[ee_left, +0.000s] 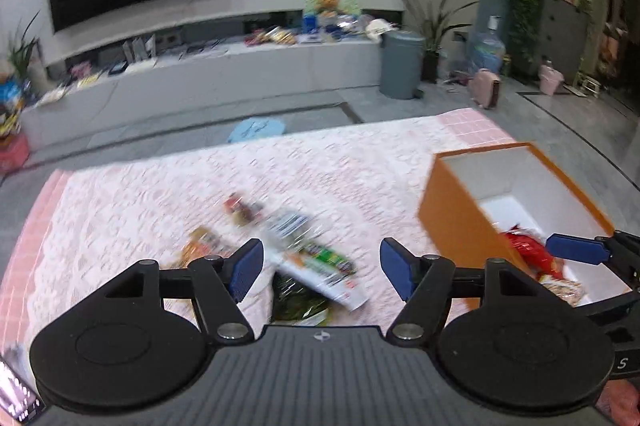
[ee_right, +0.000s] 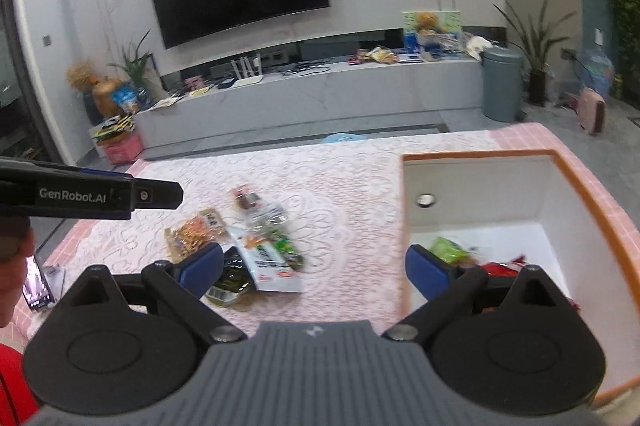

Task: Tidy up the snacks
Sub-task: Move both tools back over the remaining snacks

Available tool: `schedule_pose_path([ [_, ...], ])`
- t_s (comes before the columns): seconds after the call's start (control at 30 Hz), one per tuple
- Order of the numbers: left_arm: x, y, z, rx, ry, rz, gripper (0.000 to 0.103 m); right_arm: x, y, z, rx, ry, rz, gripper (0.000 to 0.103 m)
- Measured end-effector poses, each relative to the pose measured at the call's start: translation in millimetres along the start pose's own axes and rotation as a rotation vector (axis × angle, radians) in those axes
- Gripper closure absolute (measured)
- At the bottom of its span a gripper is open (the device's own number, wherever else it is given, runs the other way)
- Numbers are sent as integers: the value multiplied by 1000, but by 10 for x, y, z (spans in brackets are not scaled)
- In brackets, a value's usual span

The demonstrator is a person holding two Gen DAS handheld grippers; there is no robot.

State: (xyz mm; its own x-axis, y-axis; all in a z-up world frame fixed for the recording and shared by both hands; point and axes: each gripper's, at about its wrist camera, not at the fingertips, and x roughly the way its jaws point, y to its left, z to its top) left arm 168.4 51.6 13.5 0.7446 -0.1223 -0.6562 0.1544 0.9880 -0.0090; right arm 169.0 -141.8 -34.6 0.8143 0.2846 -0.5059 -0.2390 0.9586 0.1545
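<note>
1. The left gripper (ee_left: 322,268), black-armed with blue pads, is hanging with its jaws spread wide and nothing between them, above the pile of snack packets (ee_left: 288,250) lying on the pink lace-patterned tablecloth (ee_left: 160,186).
2. The right gripper (ee_right: 314,272), of the same build, is also standing wide open and empty; its left pad is showing over the snack pile and its right pad over the near wall of the box.
3. The orange cardboard box with a white inside (ee_right: 580,186) is sitting on the cloth to the right of the pile, well apart from it, open at the top.
4. Inside the box a red crinkly packet (ee_left: 532,250) and a light green packet (ee_right: 448,248) are lying on the white floor, near its front wall.
5. In the pile, a white flat pouch with orange and green print (ee_right: 272,262) is lying on top of a dark green foil packet (ee_right: 230,284), which is sticking out at the near edge.
6. A clear bag of orange-brown snacks (ee_right: 196,232) is lying just to the left of the white pouch, and a small dark red packet (ee_right: 246,198) is lying at the far end of the pile.
7. The left wrist view is blurring the packets, so their printing is not readable there.
8. In the right wrist view, the left gripper's black finger marked "GenRobot.AI" is reaching in from the left edge above the cloth.
</note>
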Motion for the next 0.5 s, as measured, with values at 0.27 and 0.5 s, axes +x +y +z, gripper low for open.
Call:
schedule_pose_path([
  [0.27, 208, 373, -363, -64, 47, -20, 24, 427, 336, -157, -103, 46, -7, 23],
  [0.5, 467, 560, -545, -121, 94, -58, 27, 808, 418, -241, -168, 98, -17, 33],
])
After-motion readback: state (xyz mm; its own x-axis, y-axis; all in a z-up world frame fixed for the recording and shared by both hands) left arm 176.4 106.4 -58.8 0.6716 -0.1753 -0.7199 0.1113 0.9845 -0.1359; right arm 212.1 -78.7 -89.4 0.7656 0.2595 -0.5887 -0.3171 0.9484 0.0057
